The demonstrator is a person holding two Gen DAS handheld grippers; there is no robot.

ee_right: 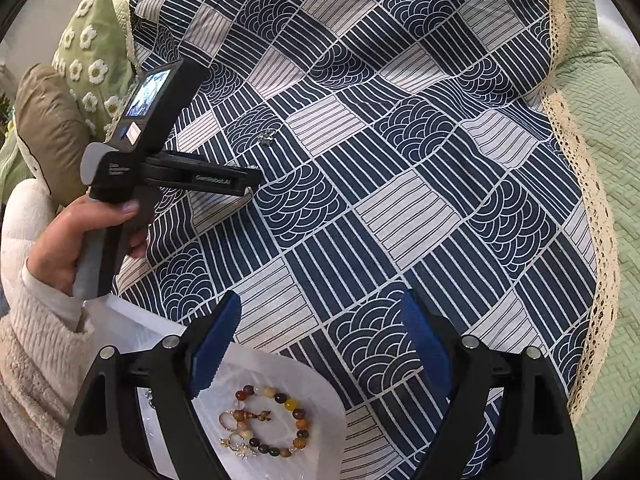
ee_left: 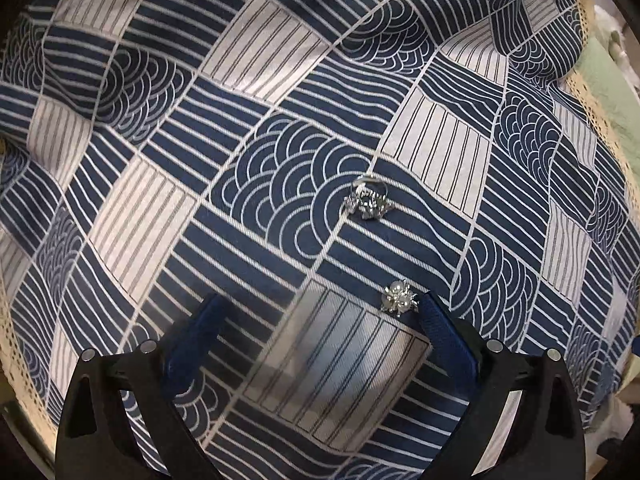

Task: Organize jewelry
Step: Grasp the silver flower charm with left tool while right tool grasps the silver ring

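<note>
- Lying just inside the right fingertip of the left gripper (ee_left: 320, 312), whose fingers spread wide and empty, the silver pearl-cluster ring (ee_left: 399, 298) looks light, hard, slippery — likely best pinched across its cluster.
- Beyond both tips sits a silver dark-stone ring (ee_left: 368, 199).
- Right gripper (ee_right: 320, 320) — wide, empty — hovers over the white tray (ee_right: 320, 376).

Black hand-held gripper (ee_right: 320, 344), blue pads (ee_right: 212, 344), cream sleeve (ee_right: 36, 356)

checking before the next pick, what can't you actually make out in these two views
- Pearl ring, left wrist view: its band is hidden under the cluster and partly behind the left gripper finger.
- Dark-stone ring, right wrist view: too small to tell its shape.
- White tray, right wrist view: its near part is hidden by the right gripper body and cut off by the bottom edge.
- Bead bracelet, gold pieces beside it: tangled, count unclear.
</note>
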